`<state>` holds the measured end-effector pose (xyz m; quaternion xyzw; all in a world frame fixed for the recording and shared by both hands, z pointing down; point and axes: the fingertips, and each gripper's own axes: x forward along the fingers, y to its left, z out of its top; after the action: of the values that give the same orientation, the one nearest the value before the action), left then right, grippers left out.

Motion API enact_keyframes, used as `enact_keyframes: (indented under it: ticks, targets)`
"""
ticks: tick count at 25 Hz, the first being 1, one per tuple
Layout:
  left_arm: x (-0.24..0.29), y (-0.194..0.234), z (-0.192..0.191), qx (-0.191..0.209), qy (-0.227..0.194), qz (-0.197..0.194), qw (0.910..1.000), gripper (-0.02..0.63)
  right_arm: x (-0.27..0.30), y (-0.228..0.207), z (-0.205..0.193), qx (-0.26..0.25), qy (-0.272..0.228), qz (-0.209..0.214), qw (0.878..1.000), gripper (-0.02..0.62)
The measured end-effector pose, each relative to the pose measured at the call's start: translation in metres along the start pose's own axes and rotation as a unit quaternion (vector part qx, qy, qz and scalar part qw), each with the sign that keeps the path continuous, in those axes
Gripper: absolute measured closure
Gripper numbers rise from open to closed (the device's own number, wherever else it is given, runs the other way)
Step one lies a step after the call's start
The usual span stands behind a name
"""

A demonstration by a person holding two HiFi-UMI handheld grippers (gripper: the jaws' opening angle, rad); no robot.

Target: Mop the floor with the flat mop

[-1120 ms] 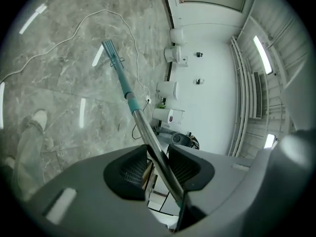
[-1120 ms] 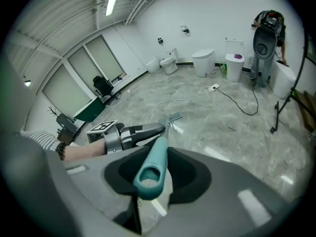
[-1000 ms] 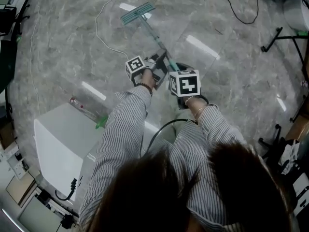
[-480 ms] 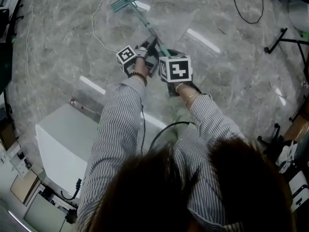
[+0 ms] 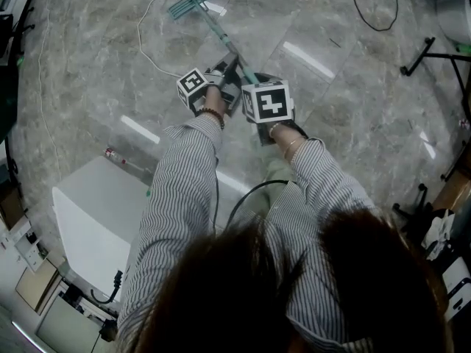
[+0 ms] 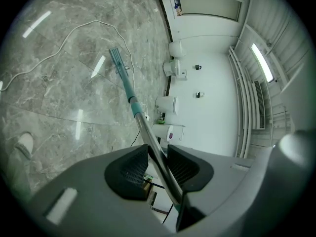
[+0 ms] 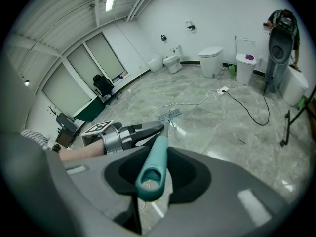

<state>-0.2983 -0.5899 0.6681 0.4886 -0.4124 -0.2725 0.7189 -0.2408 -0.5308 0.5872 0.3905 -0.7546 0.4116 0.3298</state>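
Observation:
A flat mop lies with its teal head (image 5: 194,0) flat on the grey marble floor, far ahead, its pole (image 5: 224,43) slanting back to my hands. My left gripper (image 5: 231,70) is shut on the metal pole lower down; in the left gripper view the pole (image 6: 148,137) runs between the jaws of the left gripper (image 6: 157,154) toward the mop head (image 6: 118,60). My right gripper (image 5: 254,87) is shut on the teal handle end (image 7: 153,172), just behind the left. In the right gripper view the left gripper (image 7: 129,135) shows ahead, and the mop head (image 7: 169,115) beyond it.
A white cable (image 5: 146,43) loops on the floor left of the mop. A black cable (image 5: 368,17) lies at the far right near a black stand (image 5: 434,57). A white cabinet (image 5: 96,226) and a small bottle (image 5: 116,155) sit at my left. Toilets (image 7: 212,60) line the far wall.
Over the last second both grippers and the mop pushed forward and leftward, the mop head sliding farther away. Since half a second ago almost nothing has shifted.

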Motion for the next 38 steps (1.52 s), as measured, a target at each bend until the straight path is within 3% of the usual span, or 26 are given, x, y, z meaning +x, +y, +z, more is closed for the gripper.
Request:
enact_keyframes:
  ticks: [6, 12, 16, 20, 23, 28, 33, 38]
  targets:
    - [-0.025, 0.008, -0.035, -0.028, -0.009, -0.015, 0.9995, 0.485, -0.03, 0.003, -0.032, -0.01, -0.008, -0.007, 1.0, 0.483]
    - [-0.06, 0.025, -0.094, -0.037, 0.004, -0.033, 0.9988, 0.484, -0.071, 0.003, -0.09, -0.012, -0.021, -0.014, 1.0, 0.483]
    - [-0.096, 0.041, -0.142, -0.058, 0.011, -0.048, 0.9971, 0.436, -0.1, 0.007, -0.148, -0.007, -0.022, -0.018, 1.0, 0.483]
    - [-0.138, 0.059, -0.208, -0.085, 0.041, -0.051, 0.9942, 0.434, -0.132, 0.012, -0.217, -0.006, -0.011, -0.021, 1.0, 0.482]
    - [-0.159, 0.078, -0.258, -0.079, 0.073, -0.045, 0.9932, 0.442, -0.155, 0.014, -0.265, -0.009, -0.012, -0.024, 1.0, 0.482]
    - [-0.2, 0.116, -0.329, -0.093, 0.082, -0.034, 0.9917, 0.46, -0.193, 0.007, -0.346, 0.005, 0.004, -0.031, 0.999, 0.483]
    - [-0.238, 0.141, -0.378, -0.107, 0.089, -0.024, 0.99, 0.462, -0.233, 0.008, -0.405, 0.013, 0.012, -0.027, 0.999, 0.483]
    - [-0.261, 0.159, -0.438, -0.087, 0.128, -0.024, 0.9876, 0.462, -0.271, -0.006, -0.46, 0.009, 0.014, -0.027, 1.0, 0.483]
